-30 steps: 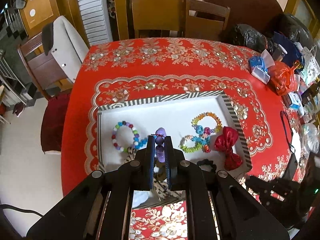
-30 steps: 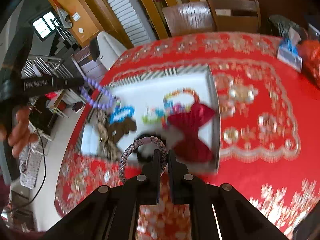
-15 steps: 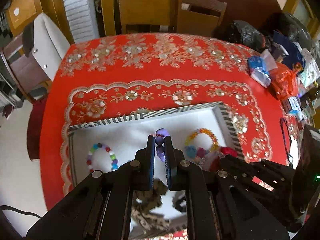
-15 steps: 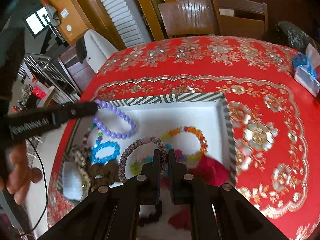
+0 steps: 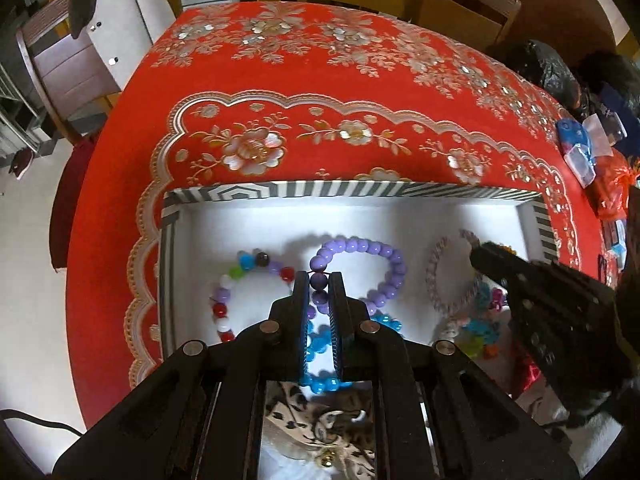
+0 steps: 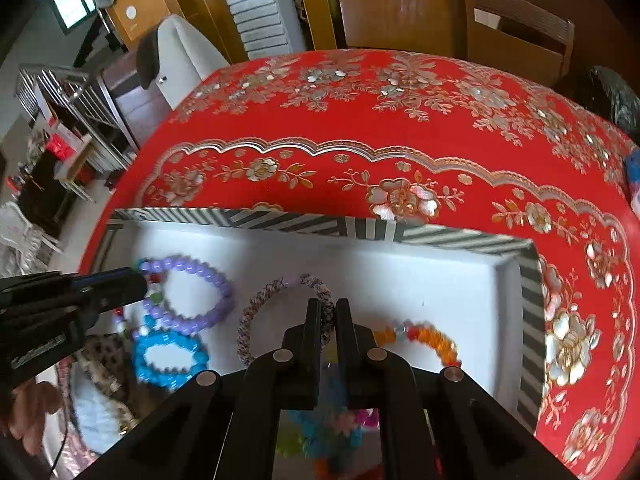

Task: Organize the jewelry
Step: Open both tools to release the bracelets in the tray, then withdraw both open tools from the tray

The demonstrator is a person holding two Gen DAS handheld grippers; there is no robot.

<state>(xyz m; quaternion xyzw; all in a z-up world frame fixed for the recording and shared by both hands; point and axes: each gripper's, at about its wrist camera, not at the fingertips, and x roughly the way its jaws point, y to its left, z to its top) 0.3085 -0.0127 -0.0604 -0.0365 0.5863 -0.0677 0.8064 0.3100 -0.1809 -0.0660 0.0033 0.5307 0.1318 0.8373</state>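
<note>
A white tray with a striped rim [image 5: 320, 191] [image 6: 360, 227] lies on the red tablecloth. My left gripper [image 5: 319, 280] is shut on a purple bead bracelet [image 5: 380, 254], which hangs low over the tray's far half; it also shows in the right wrist view [image 6: 200, 276]. My right gripper [image 6: 327, 306] is shut on a grey braided bracelet [image 6: 256, 312], held low over the tray to the right of the purple one; the braid also shows in the left wrist view [image 5: 434, 276].
In the tray lie a multicolour bead bracelet [image 5: 240, 276], a blue bead bracelet [image 6: 168, 354], an orange bead bracelet [image 6: 428, 336], a leopard-print scrunchie [image 5: 316, 420] and small coloured pieces. Wooden chairs [image 6: 440, 12] stand behind the table. Bags and boxes [image 5: 584, 148] sit at the table's right edge.
Both grippers have moved forward and down over the tray with their bracelets. The purple and braided bracelets now hang close to the tray floor, side by side.
</note>
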